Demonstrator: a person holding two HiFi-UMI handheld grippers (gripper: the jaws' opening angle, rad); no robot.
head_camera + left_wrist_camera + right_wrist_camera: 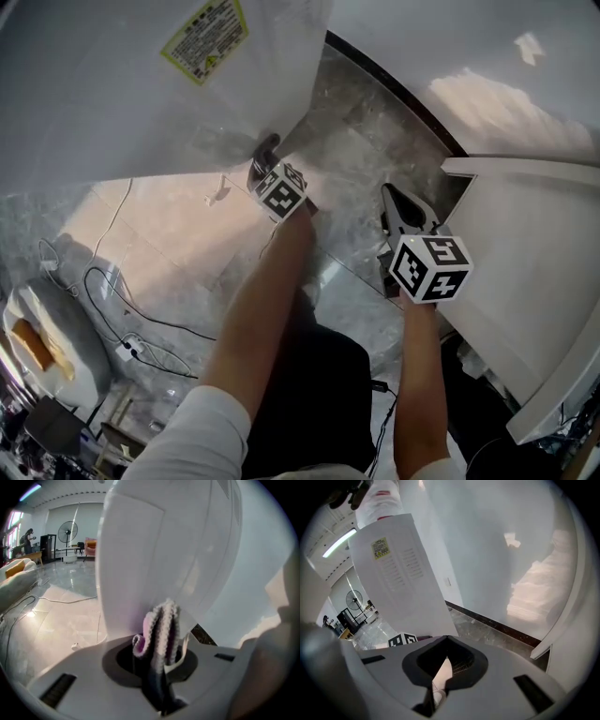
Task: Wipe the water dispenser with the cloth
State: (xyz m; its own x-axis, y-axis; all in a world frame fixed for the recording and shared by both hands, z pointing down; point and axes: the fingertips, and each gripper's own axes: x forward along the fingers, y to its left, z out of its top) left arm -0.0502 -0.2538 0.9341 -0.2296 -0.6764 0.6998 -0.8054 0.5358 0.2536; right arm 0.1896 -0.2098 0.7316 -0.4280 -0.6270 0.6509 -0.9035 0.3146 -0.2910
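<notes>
a shiny grey floor (356,178) runs up to a white wall (450,56), and thin cables (112,291) lie on the floor at the left. the tall white water dispenser (112,84) stands at the top left and has a yellow label (204,33). the left tool (161,677) is pinching a folded cloth (161,630) - white and pink - and the cloth touches the side of the dispenser, low down near the floor. the right tool (392,197) hangs off to the right, away from the dispenser - its two parts look pressed together with nothing in them.
</notes>
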